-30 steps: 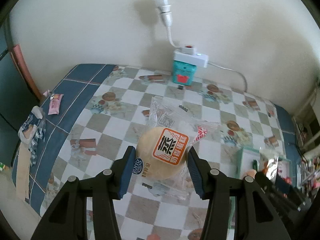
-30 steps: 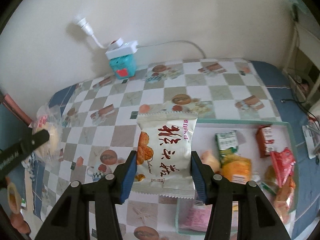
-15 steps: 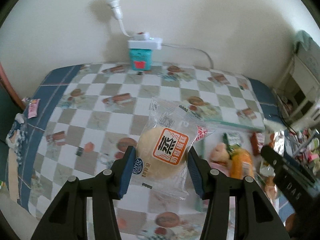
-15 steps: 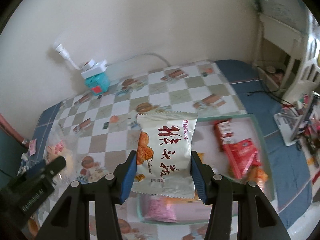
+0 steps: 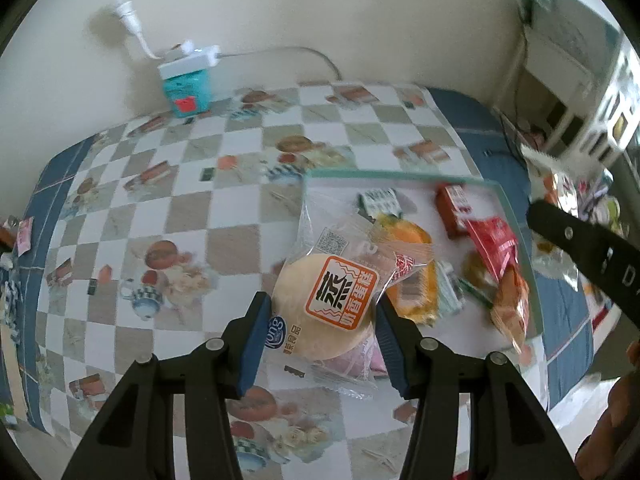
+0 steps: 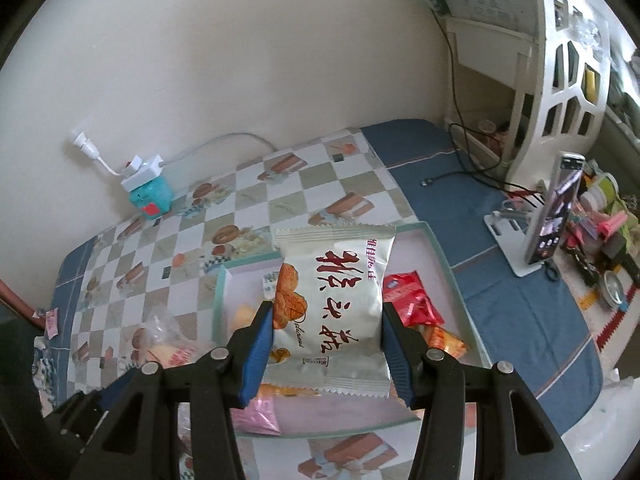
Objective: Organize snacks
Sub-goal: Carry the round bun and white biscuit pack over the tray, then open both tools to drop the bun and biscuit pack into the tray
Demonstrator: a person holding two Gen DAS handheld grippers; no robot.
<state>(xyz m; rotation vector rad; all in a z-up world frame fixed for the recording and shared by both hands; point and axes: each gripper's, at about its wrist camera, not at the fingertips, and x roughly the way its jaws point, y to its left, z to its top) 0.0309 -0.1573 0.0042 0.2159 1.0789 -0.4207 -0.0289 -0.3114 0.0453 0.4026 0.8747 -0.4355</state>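
Left tongs point(image 5: 320, 332) are gripping a clear-wrapped round cake point(image 5: 326, 312) with an orange label, pads pressing both sides of the wrapper. It's hanging in the lower centre of the left wrist frame, over the near-left corner of the tray point(image 5: 400, 176).

Right tongs point(image 6: 326, 344) are clamping a white cream-puff packet point(image 6: 334, 300) upright at centre frame, above the tray point(image 6: 440, 252), blue pads touching both edges.

Tray is sitting on the checkered worktop point(image 5: 192, 216), centre-right in the left view. Lying inside: a red packet point(image 5: 492, 244), an orange snack point(image 5: 412, 244), a green-white packet point(image 5: 378, 200), a pink packet point(image 6: 256, 416) at the near edge.

Teal box point(image 5: 186, 90) with a white power strip point(image 5: 188, 58) on top is standing at the wall, upper left of the left view. Phone on a stand point(image 6: 548, 220) is showing at the right of the right wrist view, well apart from the tray.
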